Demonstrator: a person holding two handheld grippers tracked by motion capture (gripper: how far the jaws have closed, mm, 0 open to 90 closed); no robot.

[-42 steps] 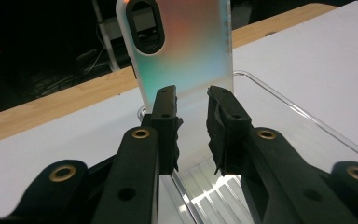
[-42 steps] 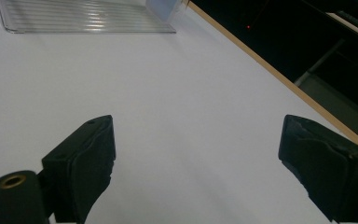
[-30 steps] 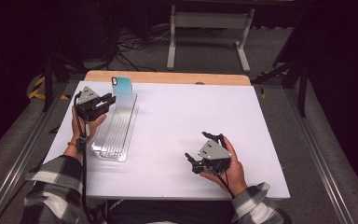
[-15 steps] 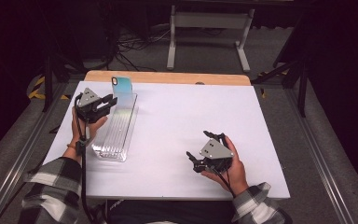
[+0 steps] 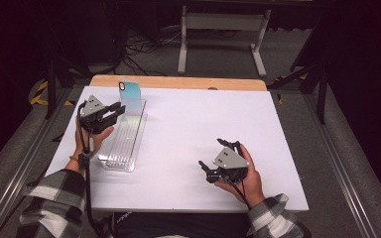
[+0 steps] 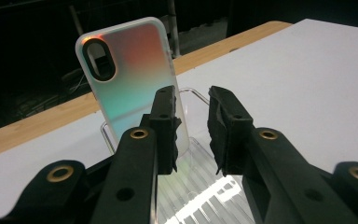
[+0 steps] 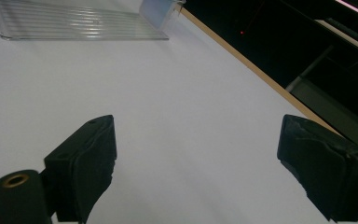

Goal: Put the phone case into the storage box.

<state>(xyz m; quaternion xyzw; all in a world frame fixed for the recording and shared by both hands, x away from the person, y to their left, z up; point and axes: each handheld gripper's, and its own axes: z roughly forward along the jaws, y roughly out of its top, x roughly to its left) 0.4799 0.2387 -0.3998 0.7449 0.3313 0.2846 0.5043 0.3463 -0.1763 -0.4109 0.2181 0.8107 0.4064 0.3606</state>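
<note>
Fingers first: on our left gripper (image 6: 191, 135) they stand a narrow gap apart with nothing between them, the pads just short of the phone case (image 6: 130, 79); on our right gripper (image 7: 196, 163) they are spread wide over bare white counter, holding nothing.

From the high view we see the white counter (image 5: 193, 129) as a whole, with a wooden strip (image 5: 178, 82) along its far edge. On its left part lies the clear ribbed rack (image 5: 124, 144), running away from us, and the phone case (image 5: 130, 92) stands upright at the rack's far end. Our left gripper (image 5: 110, 112) hovers over the rack's left side, near that end, while our right gripper (image 5: 218, 158) sits well apart, near the counter's front right.

Our left gripper view gives what the high view cannot: the case shows an iridescent back, frosted rim and oval camera cut-out, seated in the rack (image 6: 200, 186) just beyond the left finger.

Our right gripper view shows the rack (image 7: 79, 23) far off at the top, with the case's lower part (image 7: 156, 11) at its end.
</note>
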